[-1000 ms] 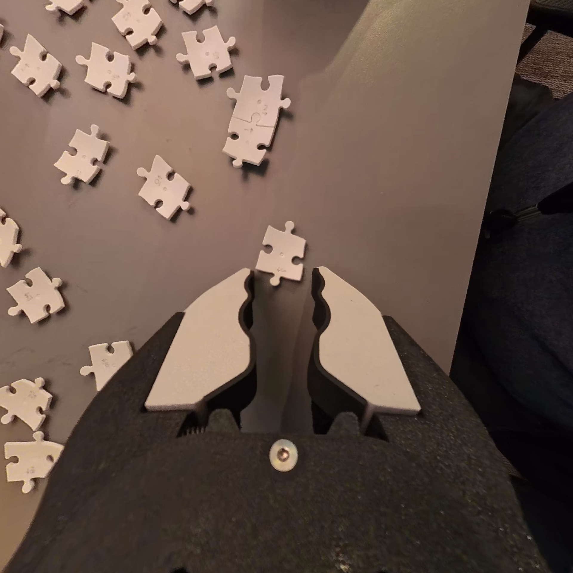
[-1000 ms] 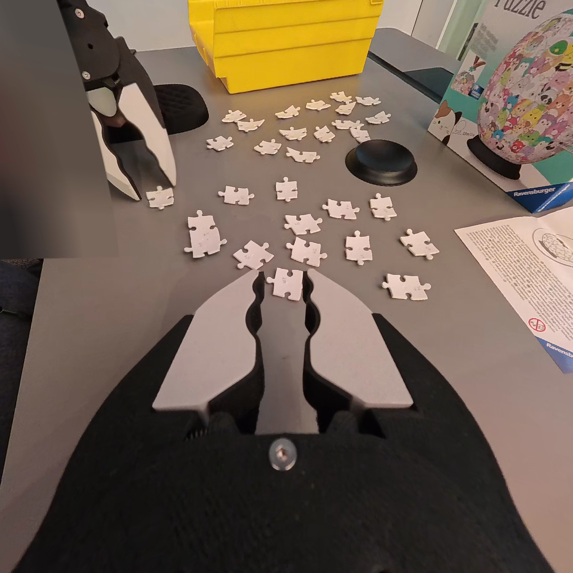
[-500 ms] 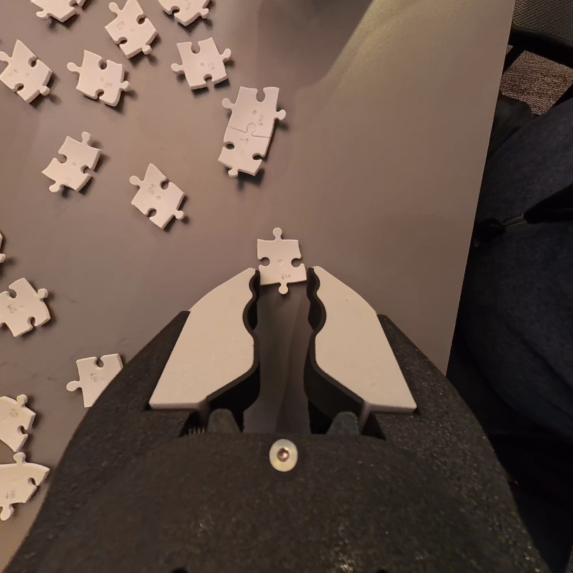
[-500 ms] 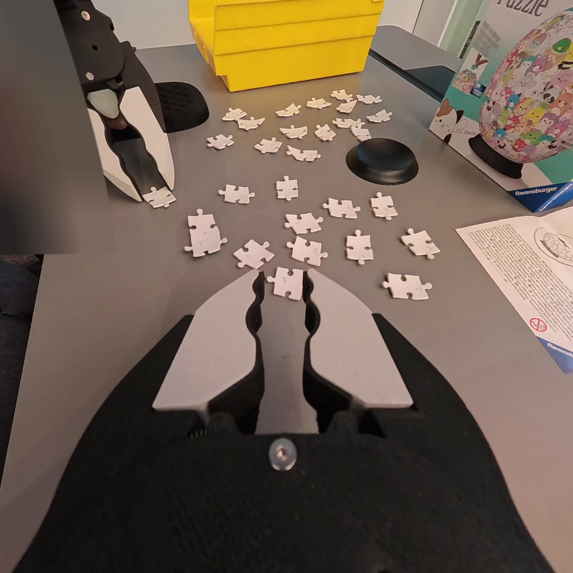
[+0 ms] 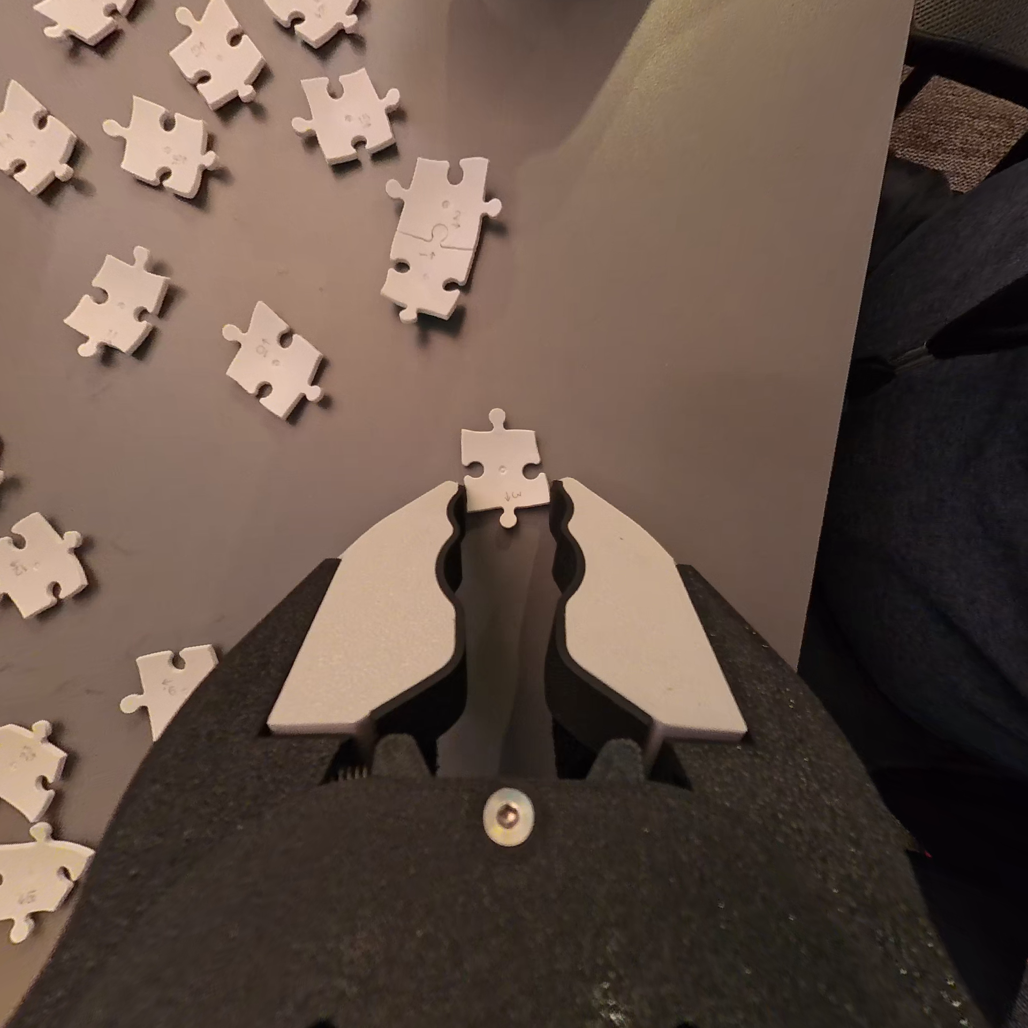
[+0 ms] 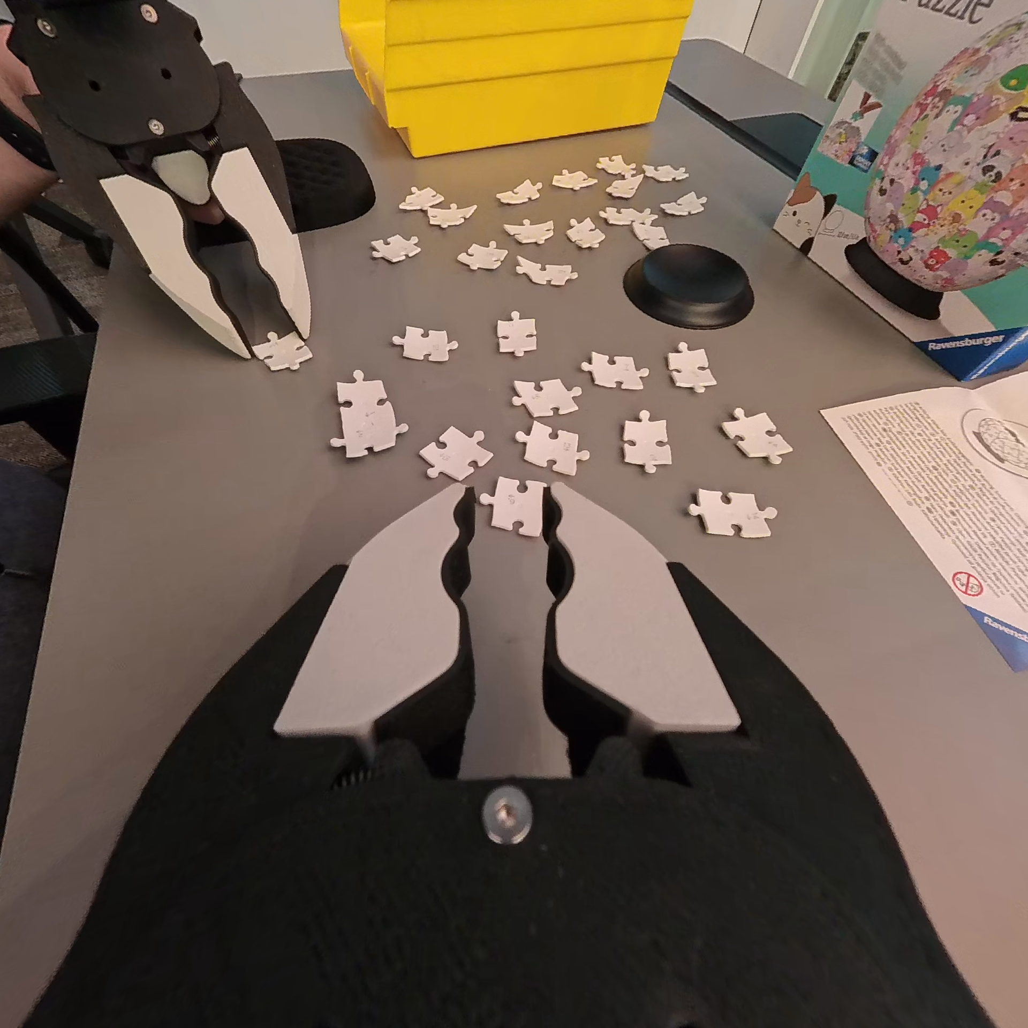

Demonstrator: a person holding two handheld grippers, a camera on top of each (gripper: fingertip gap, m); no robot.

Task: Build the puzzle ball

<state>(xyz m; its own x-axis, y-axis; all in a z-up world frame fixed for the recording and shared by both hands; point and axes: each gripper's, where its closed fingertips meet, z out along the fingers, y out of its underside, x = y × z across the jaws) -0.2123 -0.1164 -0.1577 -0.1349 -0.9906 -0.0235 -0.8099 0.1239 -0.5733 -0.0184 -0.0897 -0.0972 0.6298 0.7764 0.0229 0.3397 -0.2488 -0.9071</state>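
Several white puzzle pieces lie face down on the grey table [image 6: 183, 556]. My left gripper [image 5: 506, 489] points down at the table near its edge and is shut on one single puzzle piece [image 5: 502, 473], both fingertips against its sides. It also shows in the right wrist view [image 6: 275, 347], at the far left, with that piece [image 6: 285, 351] at table level. A joined pair of pieces [image 5: 439, 245] lies just ahead of it, also seen from the right wrist [image 6: 367, 420]. My right gripper [image 6: 510, 492] is open, low over the table, with a loose piece [image 6: 514, 506] between its tips.
A yellow bin [image 6: 517, 72] stands at the back. A black round stand [image 6: 688, 286] sits at the right of the pieces. The puzzle box [image 6: 934, 183] and an instruction sheet [image 6: 945, 484] lie at the right. The table edge [image 5: 829, 500] and a person's dark-clothed legs [image 5: 934, 500] are right of my left gripper. Tip to tip, the grippers are about 20 cm apart.
My left gripper moved forward onto the single piece and its jaws narrowed until they touched the piece's sides; the piece turned square between them. The right gripper has not moved.
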